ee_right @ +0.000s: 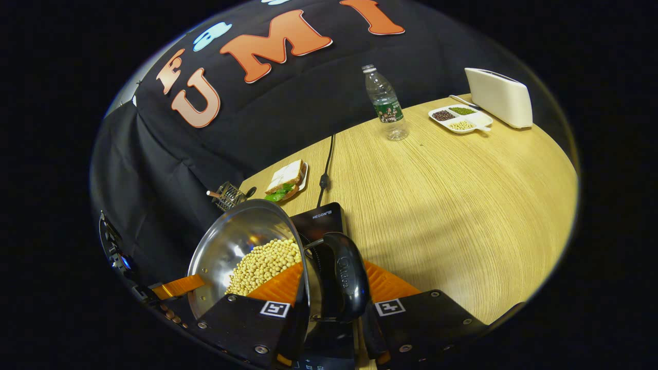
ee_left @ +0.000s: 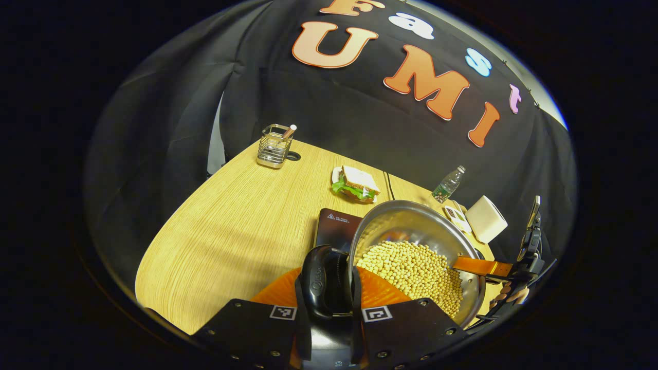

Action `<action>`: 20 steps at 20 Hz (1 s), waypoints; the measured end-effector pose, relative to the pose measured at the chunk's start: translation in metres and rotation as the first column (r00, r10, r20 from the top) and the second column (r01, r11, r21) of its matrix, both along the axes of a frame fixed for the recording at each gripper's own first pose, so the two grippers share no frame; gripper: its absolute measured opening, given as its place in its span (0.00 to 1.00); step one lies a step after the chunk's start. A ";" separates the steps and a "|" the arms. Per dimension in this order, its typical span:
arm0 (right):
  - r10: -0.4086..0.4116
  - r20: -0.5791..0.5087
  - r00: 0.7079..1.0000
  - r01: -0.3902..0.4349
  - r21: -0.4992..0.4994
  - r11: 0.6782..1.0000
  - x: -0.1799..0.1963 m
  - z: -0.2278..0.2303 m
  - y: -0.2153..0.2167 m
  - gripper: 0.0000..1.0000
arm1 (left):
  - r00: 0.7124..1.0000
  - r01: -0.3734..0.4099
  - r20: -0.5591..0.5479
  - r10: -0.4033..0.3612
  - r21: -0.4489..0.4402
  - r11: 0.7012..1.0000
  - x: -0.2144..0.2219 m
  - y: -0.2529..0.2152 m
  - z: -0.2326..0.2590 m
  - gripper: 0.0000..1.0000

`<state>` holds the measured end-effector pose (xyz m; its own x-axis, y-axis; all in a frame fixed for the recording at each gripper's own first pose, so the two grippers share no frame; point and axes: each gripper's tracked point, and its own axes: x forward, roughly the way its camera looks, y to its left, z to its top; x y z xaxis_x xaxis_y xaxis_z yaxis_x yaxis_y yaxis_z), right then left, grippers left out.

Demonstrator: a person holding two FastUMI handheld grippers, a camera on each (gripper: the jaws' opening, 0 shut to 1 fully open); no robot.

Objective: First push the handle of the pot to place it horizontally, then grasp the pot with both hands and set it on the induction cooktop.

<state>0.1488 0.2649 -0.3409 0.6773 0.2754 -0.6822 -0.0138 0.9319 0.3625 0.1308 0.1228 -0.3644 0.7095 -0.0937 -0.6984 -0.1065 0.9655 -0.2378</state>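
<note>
In the left gripper view, one steel pot (ee_left: 411,226) full of pale beans (ee_left: 416,270) sits tilted close ahead, above the dark induction cooktop (ee_left: 336,226), whose corner shows behind it on the wooden surface (ee_left: 241,231). The left hand-held gripper (ee_left: 329,308) pinches one black pot handle (ee_left: 324,280), a finger on either side of it. At the pot's far rim the other hand-held gripper reaches in, fingers (ee_left: 480,265) at the rim, with part of a hand (ee_left: 511,295) behind it. Farther back on the surface stand one wire holder (ee_left: 274,146), one sandwich (ee_left: 357,184) on a plate, one water bottle (ee_left: 448,184), one divided dish (ee_left: 457,217) and one white box (ee_left: 486,218). In the right gripper view, the same pot (ee_right: 241,241) lies to the left, beans (ee_right: 264,264) heaped inside, and the cooktop (ee_right: 321,221) shows just behind it, its cable (ee_right: 325,174) running back along the surface (ee_right: 462,216). The right hand-held gripper (ee_right: 329,313) clamps the second black pot handle (ee_right: 344,280) between its two fingers, the pot rim running down between them. The left gripper's finger (ee_right: 177,287) touches the far rim. Beyond are the wire holder (ee_right: 229,195), the sandwich (ee_right: 285,180), the water bottle (ee_right: 385,103), the dish (ee_right: 460,119) with three compartments of different grains, and the white box (ee_right: 498,97), all well apart from the pot.
</note>
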 end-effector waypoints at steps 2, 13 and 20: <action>-0.008 0.001 1.000 0.008 0.012 1.000 0.000 0.002 0.002 0.46 | 1.000 0.004 -0.002 -0.004 -0.014 1.000 0.003 0.001 -0.002 0.31; -0.008 0.170 0.985 0.021 -0.078 0.997 0.001 0.048 -0.025 0.95 | 0.998 -0.030 0.062 0.029 0.014 0.999 -0.017 0.016 0.024 0.49; -0.009 0.275 0.961 0.040 -0.110 0.993 -0.018 0.098 -0.076 0.95 | 0.944 -0.177 0.324 0.057 0.356 0.918 -0.040 0.037 0.138 0.77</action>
<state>0.1309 0.1886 -0.2427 0.8482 0.1879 -0.4953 -0.0745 0.9680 0.2397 0.0910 0.1598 -0.2266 0.8802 0.2293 -0.4155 -0.2060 0.9734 0.1007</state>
